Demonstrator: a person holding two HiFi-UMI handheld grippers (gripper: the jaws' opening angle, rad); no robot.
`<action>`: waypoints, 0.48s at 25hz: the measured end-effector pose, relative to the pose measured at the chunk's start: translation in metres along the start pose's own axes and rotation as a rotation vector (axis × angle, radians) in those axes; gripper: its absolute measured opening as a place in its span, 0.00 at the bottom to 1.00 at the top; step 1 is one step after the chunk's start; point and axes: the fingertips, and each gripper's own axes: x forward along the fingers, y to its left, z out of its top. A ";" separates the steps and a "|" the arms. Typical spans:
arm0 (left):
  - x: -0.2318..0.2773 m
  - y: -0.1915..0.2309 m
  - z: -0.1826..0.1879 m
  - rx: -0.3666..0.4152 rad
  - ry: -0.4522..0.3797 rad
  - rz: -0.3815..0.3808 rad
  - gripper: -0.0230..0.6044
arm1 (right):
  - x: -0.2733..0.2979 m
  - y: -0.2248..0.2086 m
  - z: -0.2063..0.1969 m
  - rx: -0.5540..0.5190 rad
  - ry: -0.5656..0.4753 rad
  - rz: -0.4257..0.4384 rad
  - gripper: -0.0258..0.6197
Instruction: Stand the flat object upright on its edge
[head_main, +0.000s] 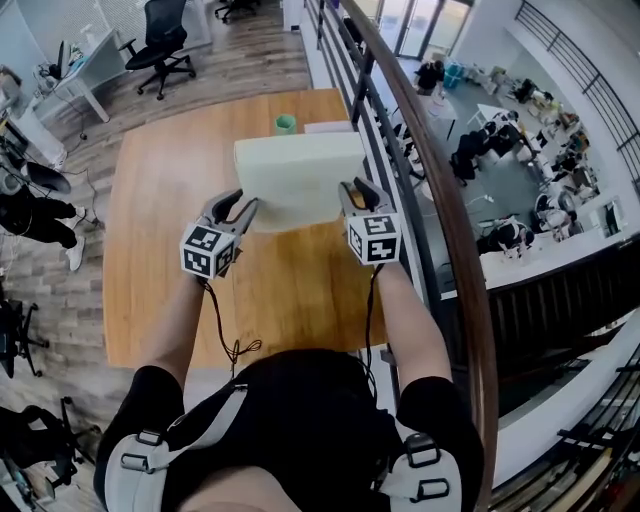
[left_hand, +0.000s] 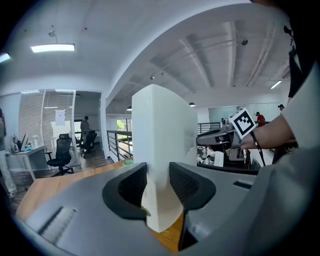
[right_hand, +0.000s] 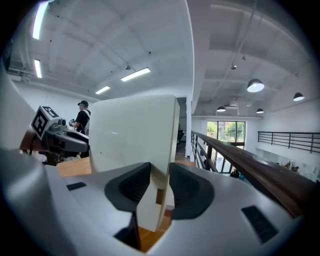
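A flat off-white board (head_main: 300, 180) stands on its long edge over the wooden table (head_main: 160, 200), its broad face towards me. My left gripper (head_main: 243, 203) is shut on its lower left end and my right gripper (head_main: 352, 188) on its lower right end. In the left gripper view the board (left_hand: 162, 130) rises upright between the two dark pads of the left gripper (left_hand: 158, 177), which press on it. The right gripper view shows the board (right_hand: 132, 135) pinched the same way in the right gripper (right_hand: 160, 182). Whether its bottom edge touches the table I cannot tell.
A small green cup (head_main: 286, 124) and a pale flat item (head_main: 328, 127) sit at the table's far edge behind the board. A dark railing (head_main: 420, 170) runs close along the table's right side. An office chair (head_main: 163, 45) stands on the floor beyond.
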 end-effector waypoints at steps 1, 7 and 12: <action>0.005 -0.001 -0.004 -0.001 0.012 0.000 0.27 | 0.002 -0.003 -0.004 -0.007 0.008 -0.002 0.23; 0.027 -0.006 -0.046 -0.006 0.104 0.009 0.26 | 0.013 -0.011 -0.037 -0.052 0.053 -0.017 0.23; 0.032 -0.004 -0.066 -0.055 0.133 0.000 0.26 | 0.019 -0.009 -0.049 -0.028 0.034 -0.020 0.23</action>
